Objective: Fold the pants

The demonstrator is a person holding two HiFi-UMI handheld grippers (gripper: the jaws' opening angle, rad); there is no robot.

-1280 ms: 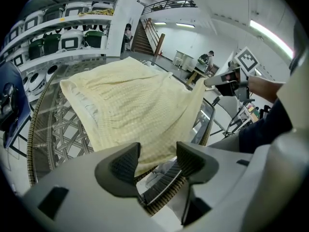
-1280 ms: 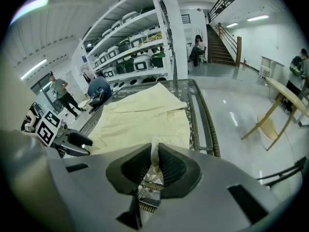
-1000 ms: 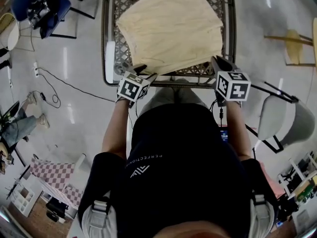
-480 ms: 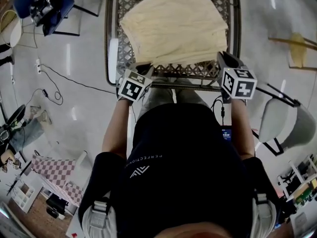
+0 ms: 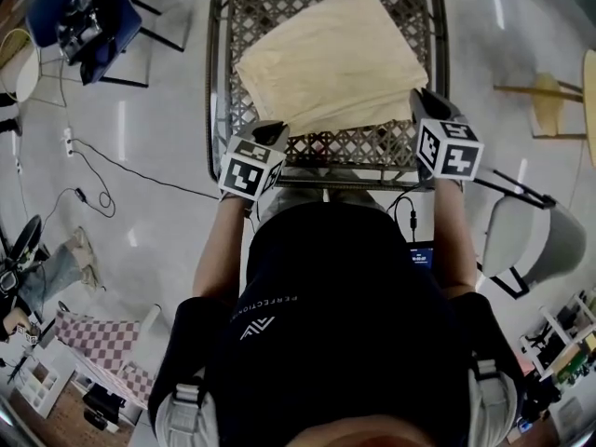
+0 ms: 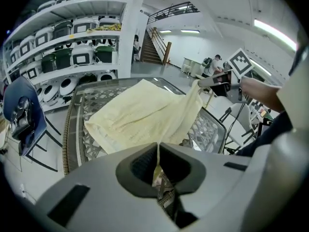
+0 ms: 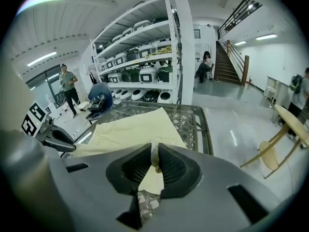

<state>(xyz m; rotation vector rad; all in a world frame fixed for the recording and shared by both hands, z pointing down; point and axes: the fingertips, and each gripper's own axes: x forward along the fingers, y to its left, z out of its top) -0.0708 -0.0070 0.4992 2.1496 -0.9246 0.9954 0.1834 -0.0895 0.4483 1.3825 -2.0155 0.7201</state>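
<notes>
Jaws were clamped tight on both sides, each pair pinching a near corner of the pale yellow pants. Out ahead of the person sat the lattice tabletop, and the pants lay spread across it, their near edge raised off the surface. Left gripper had the near-left corner, right gripper the near-right, the two well apart.

We see cream-yellow pants on a table of grey lattice weave. Black-and-white squares mark the grey left gripper and right gripper. Our shirt is black.
</notes>
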